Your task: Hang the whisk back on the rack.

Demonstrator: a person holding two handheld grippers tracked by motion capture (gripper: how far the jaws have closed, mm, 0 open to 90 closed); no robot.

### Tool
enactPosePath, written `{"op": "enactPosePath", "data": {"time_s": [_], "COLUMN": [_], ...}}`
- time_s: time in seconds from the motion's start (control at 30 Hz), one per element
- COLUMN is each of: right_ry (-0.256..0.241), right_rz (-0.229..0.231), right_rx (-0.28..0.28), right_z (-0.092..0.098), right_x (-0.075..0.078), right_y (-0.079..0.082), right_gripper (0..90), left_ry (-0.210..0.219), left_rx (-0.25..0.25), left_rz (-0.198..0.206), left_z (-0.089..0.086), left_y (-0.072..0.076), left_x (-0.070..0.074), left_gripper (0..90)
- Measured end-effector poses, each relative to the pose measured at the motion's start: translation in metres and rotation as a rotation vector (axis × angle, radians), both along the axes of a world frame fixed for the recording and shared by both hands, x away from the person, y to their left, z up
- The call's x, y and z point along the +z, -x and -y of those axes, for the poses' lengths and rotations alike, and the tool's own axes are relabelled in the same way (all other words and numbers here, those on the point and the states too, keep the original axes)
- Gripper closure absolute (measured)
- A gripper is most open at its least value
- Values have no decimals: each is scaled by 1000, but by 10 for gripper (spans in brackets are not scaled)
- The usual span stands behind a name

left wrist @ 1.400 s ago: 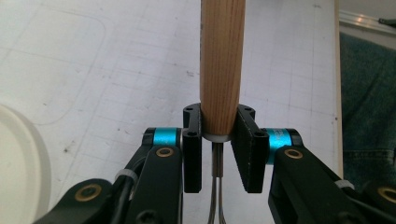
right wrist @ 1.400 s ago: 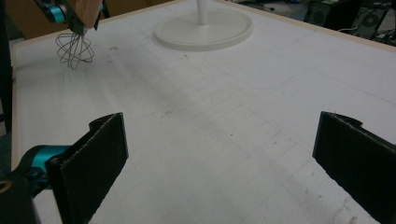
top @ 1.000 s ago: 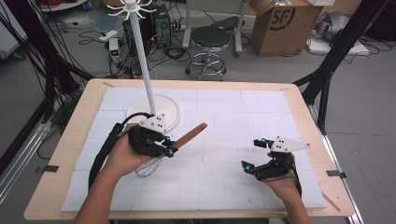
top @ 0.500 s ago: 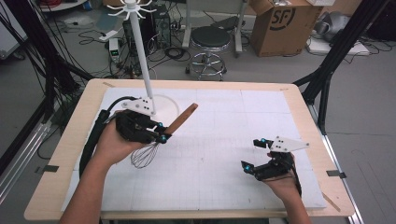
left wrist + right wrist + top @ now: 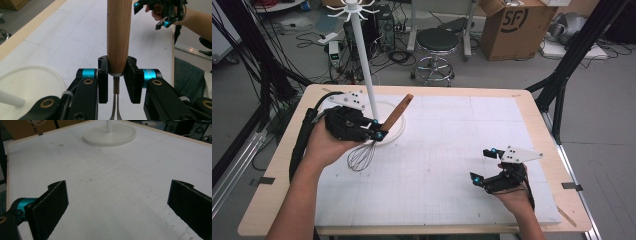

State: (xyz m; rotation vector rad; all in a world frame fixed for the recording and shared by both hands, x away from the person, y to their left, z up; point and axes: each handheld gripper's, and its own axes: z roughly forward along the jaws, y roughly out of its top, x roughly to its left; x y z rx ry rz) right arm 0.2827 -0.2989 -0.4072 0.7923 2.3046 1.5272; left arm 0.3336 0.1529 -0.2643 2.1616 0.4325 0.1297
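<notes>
1. Left gripper view: the whisk [image 5: 119, 37] sits clamped in your left gripper [image 5: 117, 80], whose fingers [image 5: 103, 77] grasp the wooden handle just above the metal collar, wires trailing below.
2. In the high view the whisk [image 5: 382, 132] hangs in the air over the near edge of the white stand's round base [image 5: 398, 131], handle tilted up to the right, wire bulb low above the worktop [image 5: 452, 165].
3. You seem to be in the carrying step, taking the whisk toward the stand [image 5: 362, 55]; its hooks at the top look like the destination.
4. Next, you likely need to raise the whisk well higher and turn it so a part that can catch meets a hook; I cannot tell whether the handle has a loop.
5. Against the frame half a second back, your left hand has moved farther from you and closer to the pole, the whisk with it.
6. Your right gripper [image 5: 486, 165] rests at the worktop's right, fingers [image 5: 51, 205] spread wide and empty, unmoved.
</notes>
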Motion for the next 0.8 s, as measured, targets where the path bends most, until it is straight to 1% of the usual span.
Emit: {"op": "enactPosePath", "data": {"time_s": [0.03,0.07,0.17,0.23,0.27,0.3,0.33,0.37,0.47,0.5,0.53,0.63,0.67,0.7,0.73,0.77,0.8], "right_ry": [0,-1,-2,-1,-2,-3,-4,-4,-4,-6,-6,-5,-4,-7,-7,-8,-8], "right_rz": [0,-2,-3,-1,-5,-5,-4,-4,-4,-5,-5,-4,-1,0,0,-1,-5], "right_rx": [0,2,2,4,1,0,1,1,1,1,1,0,-1,-2,-2,0,-3], "right_z": [0,0,0,0,0,0,0,1,1,1,1,0,1,1,1,1,1], "right_x": [0,0,0,0,0,0,0,0,0,0,0,0,0,1,1,1,1], "right_y": [0,0,0,0,0,0,0,0,0,0,0,0,0,0,0,0,0], "right_gripper": [20,21,20,20,20,20,20,20,20,20,20,20,20,20,20,20,20], "left_ry": [-3,-8,-10,-17,-18,-18,-11,-11,-15,-10,-10,14,14,-2,-2,0,15], "left_rx": [0,0,6,18,22,22,30,30,40,42,42,55,55,65,65,68,78], "left_rz": [4,7,9,13,12,12,19,19,23,28,28,24,24,25,25,25,28], "left_z": [-1,-2,-3,-5,-7,-7,-9,-9,-13,-15,-15,-18,-18,-20,-20,-21,-24], "left_y": [-1,-4,-7,-11,-12,-12,-14,-14,-16,-18,-18,-23,-23,-26,-26,-26,-28], "left_x": [2,8,13,21,24,24,29,29,38,42,42,49,49,53,53,55,60], "left_gripper": [746,746,746,746,746,746,746,746,746,746,746,745,746,746,746,746,746]}}
